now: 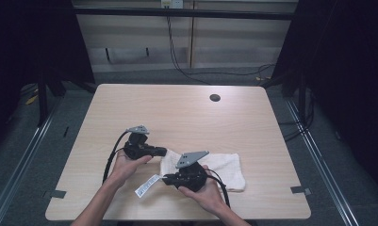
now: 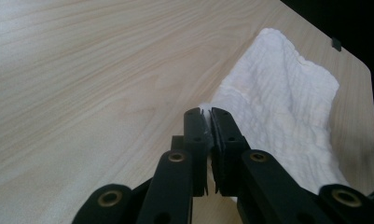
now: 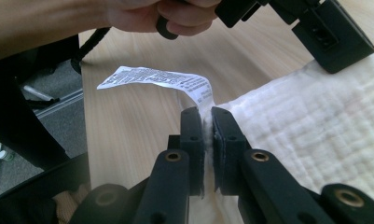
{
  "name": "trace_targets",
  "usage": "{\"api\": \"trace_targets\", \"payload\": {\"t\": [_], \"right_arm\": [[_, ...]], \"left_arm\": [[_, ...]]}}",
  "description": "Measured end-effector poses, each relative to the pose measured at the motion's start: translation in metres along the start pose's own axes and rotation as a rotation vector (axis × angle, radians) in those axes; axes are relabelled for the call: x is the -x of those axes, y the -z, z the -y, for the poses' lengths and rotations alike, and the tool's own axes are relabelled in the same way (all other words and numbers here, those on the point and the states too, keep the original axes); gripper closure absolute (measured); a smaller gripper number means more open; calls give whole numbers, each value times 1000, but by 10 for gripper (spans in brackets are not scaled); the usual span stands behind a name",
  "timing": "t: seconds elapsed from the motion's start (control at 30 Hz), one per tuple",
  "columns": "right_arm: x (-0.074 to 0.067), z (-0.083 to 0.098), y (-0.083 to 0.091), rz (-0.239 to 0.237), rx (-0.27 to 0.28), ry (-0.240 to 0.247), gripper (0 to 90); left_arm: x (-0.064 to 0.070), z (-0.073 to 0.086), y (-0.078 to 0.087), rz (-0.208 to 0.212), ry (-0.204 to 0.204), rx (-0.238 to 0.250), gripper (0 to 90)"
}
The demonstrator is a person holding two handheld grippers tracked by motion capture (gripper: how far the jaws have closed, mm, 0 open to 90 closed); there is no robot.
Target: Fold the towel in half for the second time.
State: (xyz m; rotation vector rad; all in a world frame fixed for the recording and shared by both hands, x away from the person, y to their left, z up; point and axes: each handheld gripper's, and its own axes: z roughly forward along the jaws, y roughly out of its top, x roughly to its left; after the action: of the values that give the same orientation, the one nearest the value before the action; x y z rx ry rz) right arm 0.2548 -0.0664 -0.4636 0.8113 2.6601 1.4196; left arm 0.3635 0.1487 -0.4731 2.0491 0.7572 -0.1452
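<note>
A white folded towel (image 1: 224,168) lies near the front edge of the wooden table (image 1: 177,113). A printed care label (image 1: 148,184) sticks out from its left end. My left gripper (image 1: 161,151) is shut on the towel's far-left corner; in the left gripper view its jaws pinch the white cloth (image 2: 287,102) at the gripper tip (image 2: 206,113). My right gripper (image 1: 167,179) is shut on the towel's near-left corner, right beside the label (image 3: 156,78), with cloth squeezed between the jaws at its tip (image 3: 204,112). The towel (image 3: 324,126) spreads off to the right in the right gripper view.
A dark round cable hole (image 1: 215,98) sits at the table's far right. Grey tape tabs (image 1: 300,190) mark the front corners. Beyond the table are cables (image 1: 177,61) and a pale wall; dark curtains flank both sides.
</note>
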Motion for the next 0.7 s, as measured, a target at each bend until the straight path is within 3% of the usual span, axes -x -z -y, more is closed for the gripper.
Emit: {"api": "trace_targets", "payload": {"t": [0.4, 0.7], "right_arm": [[-2, -8, 15, 0, 59, -11, 844], [-6, -9, 13, 6, 67, -13, 844]], "left_arm": [[4, -4, 11, -28, 12, -7, 859], [8, -4, 15, -49, 14, 10, 860]]}}
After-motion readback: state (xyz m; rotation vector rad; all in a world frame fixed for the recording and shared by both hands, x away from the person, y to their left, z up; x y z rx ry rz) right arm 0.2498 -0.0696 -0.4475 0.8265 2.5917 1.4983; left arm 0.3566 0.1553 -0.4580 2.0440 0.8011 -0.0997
